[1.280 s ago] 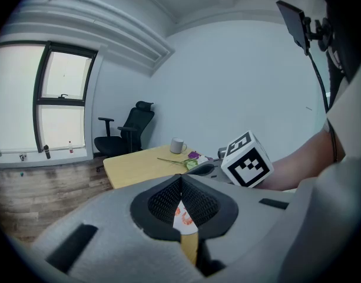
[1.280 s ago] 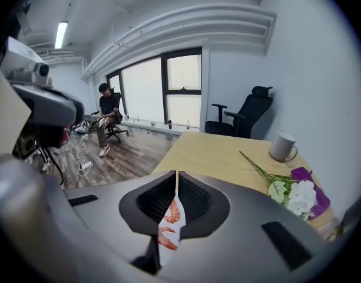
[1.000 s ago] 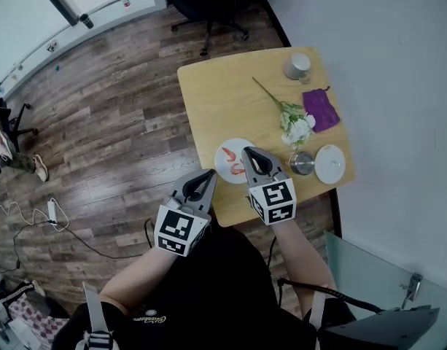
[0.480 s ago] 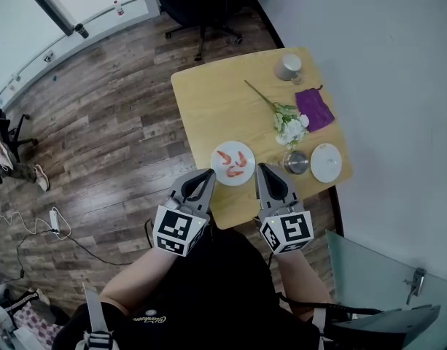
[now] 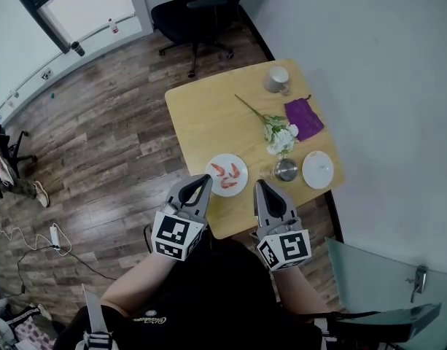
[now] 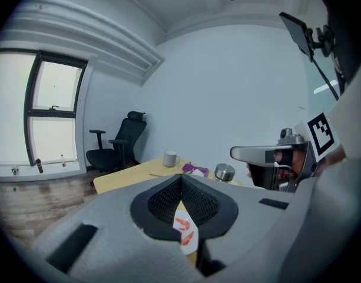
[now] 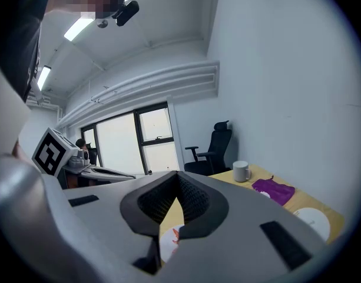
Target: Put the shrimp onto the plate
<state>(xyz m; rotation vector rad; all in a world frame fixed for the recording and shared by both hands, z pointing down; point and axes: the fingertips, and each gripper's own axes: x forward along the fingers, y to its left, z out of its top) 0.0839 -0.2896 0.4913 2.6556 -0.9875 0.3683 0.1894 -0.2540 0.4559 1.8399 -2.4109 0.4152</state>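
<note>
A white plate (image 5: 227, 174) sits near the front edge of the yellow table (image 5: 208, 115), with three orange shrimp (image 5: 224, 171) lying on it. My left gripper (image 5: 203, 180) hangs just off the plate's near-left side, shut and holding nothing. My right gripper (image 5: 260, 187) is at the plate's near-right side, also shut and holding nothing. In the left gripper view the jaws (image 6: 181, 180) meet at the tip, and the shrimp (image 6: 183, 226) show below through the gap. In the right gripper view the shut gripper (image 7: 178, 177) frames part of the plate (image 7: 167, 249).
A steel cup (image 5: 285, 169) and a small white saucer (image 5: 318, 169) stand right of the plate. Behind them lie white flowers (image 5: 279, 137), a purple cloth (image 5: 303, 117) and a mug (image 5: 276, 79). A black office chair (image 5: 197, 6) stands beyond the table on the wood floor.
My right gripper has drawn back from over the plate to the table's near edge, leaving the shrimp uncovered. The left gripper has stayed in about the same place.
</note>
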